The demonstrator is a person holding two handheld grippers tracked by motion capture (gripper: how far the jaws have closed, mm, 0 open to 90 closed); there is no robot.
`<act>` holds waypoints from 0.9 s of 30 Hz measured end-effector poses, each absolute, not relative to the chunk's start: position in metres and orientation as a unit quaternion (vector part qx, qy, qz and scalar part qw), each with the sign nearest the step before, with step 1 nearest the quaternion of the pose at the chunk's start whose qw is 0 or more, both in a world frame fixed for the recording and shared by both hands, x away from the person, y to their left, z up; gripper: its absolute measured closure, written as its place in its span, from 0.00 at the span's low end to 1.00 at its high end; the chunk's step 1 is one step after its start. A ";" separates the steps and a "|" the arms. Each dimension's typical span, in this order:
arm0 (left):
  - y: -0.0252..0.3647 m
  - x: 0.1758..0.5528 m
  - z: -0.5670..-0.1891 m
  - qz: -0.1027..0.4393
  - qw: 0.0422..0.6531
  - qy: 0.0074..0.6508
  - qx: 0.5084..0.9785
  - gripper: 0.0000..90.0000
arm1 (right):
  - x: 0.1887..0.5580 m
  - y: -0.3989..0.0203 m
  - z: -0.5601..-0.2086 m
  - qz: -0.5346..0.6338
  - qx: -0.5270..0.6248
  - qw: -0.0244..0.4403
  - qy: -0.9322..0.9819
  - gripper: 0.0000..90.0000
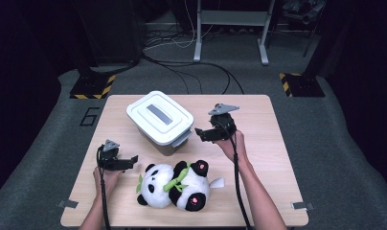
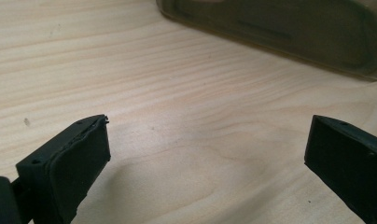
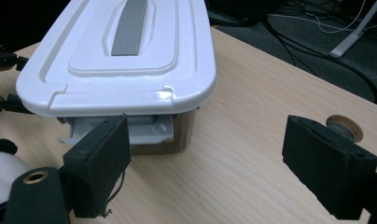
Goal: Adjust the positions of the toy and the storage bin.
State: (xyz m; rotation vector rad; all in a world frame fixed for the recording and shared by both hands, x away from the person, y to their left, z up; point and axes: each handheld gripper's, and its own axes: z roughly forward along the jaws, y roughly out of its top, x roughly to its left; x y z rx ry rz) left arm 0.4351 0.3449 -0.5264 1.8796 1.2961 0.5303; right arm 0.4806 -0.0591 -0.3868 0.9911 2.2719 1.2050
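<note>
With its jaws apart and empty, the right gripper [image 1: 204,133] faces the grey latch [image 3: 130,130] of the lidded storage box [image 1: 159,120], seemingly to unclip it, while the left gripper [image 1: 129,162], also spread, waits low beside the panda plush [image 1: 176,186].

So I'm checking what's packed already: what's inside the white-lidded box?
The lid sits shut on the box, covering the inside, so the contents cannot be seen. The panda plush lies outside on the table.
</note>
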 end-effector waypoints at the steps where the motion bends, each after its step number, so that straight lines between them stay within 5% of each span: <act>1: 0.345 0.435 -0.527 0.212 0.389 0.509 0.738 0.00 | 0.483 -0.057 -0.386 0.427 0.351 0.191 0.811 0.16; 11: 0.333 0.437 -0.530 0.204 0.327 0.493 0.780 0.00 | 0.515 -0.027 -0.388 0.411 0.349 0.186 0.821 0.19; 27: 0.333 0.437 -0.530 0.206 0.330 0.494 0.778 0.00 | 0.542 -0.003 -0.397 0.377 0.414 0.172 0.810 0.60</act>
